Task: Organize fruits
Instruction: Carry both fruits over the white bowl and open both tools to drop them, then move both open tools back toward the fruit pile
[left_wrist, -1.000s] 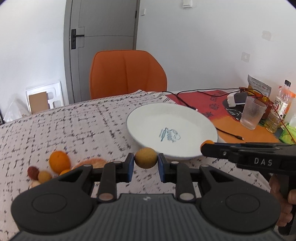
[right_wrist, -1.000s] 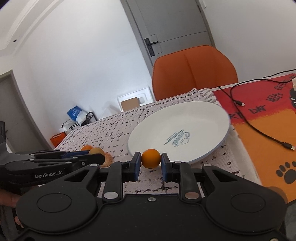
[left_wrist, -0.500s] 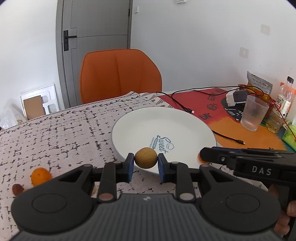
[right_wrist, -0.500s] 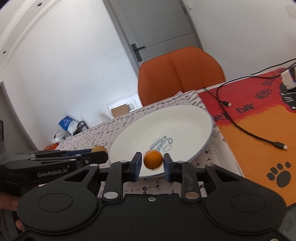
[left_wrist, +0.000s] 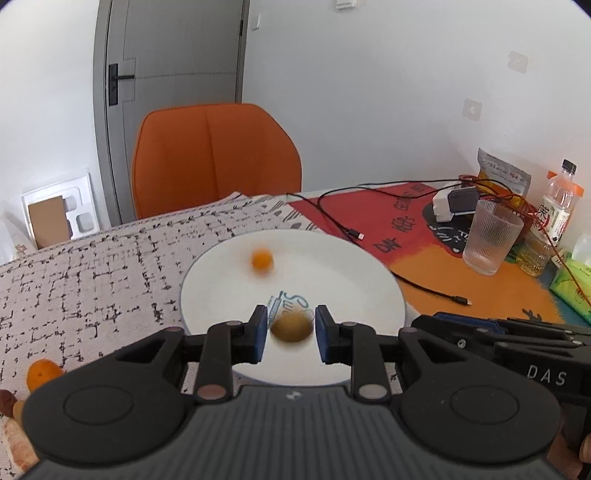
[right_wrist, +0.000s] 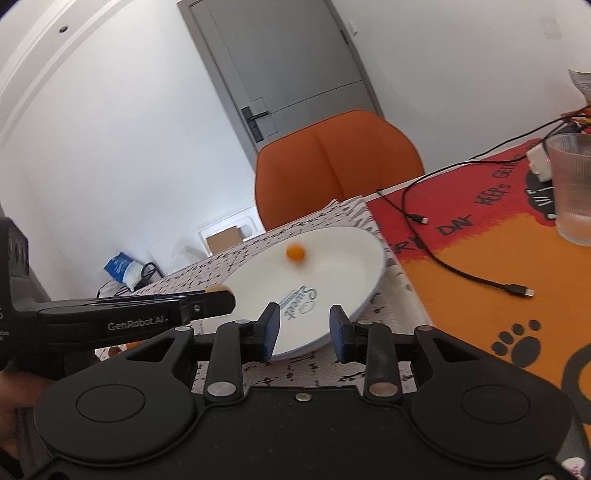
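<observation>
Both tongs over the white plate (left_wrist: 369, 280). Left gripper (left_wrist: 290, 332) jaws opening: the brown round fruit (left_wrist: 290, 328) sits blurred between the pads with a gap on each side, so released, not clamped. Right gripper (right_wrist: 304, 328) jaws also opening, nothing between them; the small orange fruit (right_wrist: 295, 252) is loose on the plate at about 11 o'clock from the printed logo, motion-blurred, likely rolling. Handling guess: both fruits small, light, round, smooth-skinned, so they roll freely on glazed ceramic and the shallow rim is the only stop. Firm enough for a pinch, but soft under hard squeeze; grab across the widest diameter, pads centred, light force. Plate is rigid and breakable, keep jaws off the rim. Count: one plate, two fruits on or over it. Off the plate, at 8 o'clock on the patterned tablecloth (left_wrist: 92, 277), one orange citrus (left_wrist: 42, 373), one dark reddish fruit (left_wrist: 5, 400), plus a pale item at the frame edge I can't identify. One ribbed glass (left_wrist: 493, 238) at 3 o'clock, clear of the work.
</observation>
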